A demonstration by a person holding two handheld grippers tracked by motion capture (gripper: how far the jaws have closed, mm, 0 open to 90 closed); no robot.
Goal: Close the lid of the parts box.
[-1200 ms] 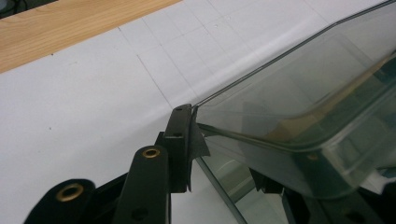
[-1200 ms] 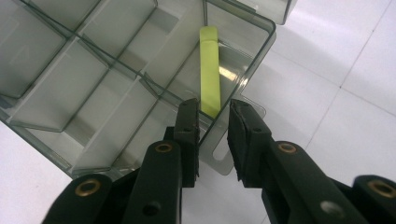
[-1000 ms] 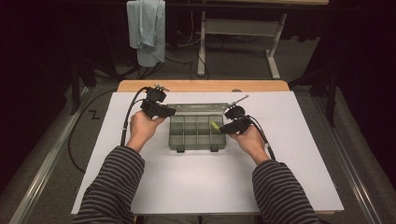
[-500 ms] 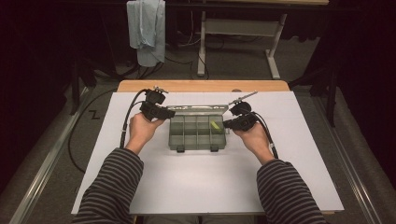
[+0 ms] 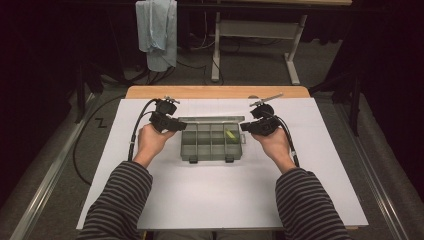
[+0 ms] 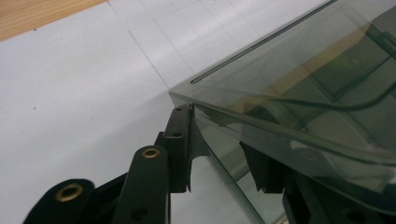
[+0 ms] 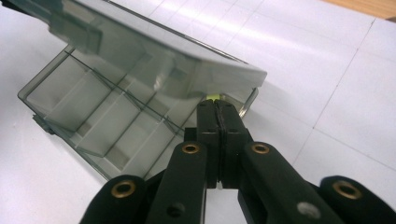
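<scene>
A grey see-through compartment box (image 5: pixel 197 150) (image 7: pixel 93 116) stands in the middle of the white sheet. Its lid (image 5: pixel 210 119) (image 6: pixel 303 79) (image 7: pixel 154 56) is raised on the far side. My left gripper (image 5: pixel 175 125) (image 6: pixel 217 130) is shut on the lid's left corner, one jaw outside it and the other seen through the plastic. My right gripper (image 5: pixel 243 127) (image 7: pixel 216 105) is shut with nothing between its jaws, its tips at the box's right end just under the lid's corner. A small yellow-green piece (image 5: pixel 230 134) (image 7: pixel 213 96) lies in the far right compartment.
A white sheet (image 5: pixel 210 200) covers the table, with a wooden strip (image 5: pixel 215 92) bare along its far edge. Beyond the table hangs a light blue cloth (image 5: pixel 157 30), and a white desk frame (image 5: pixel 250 30) stands on the floor. Black cables trail from both grippers.
My right gripper has drawn back to the right from over the box's right compartments and risen a little. The yellow-green piece stays in the box. The left gripper and the lid have kept still.
</scene>
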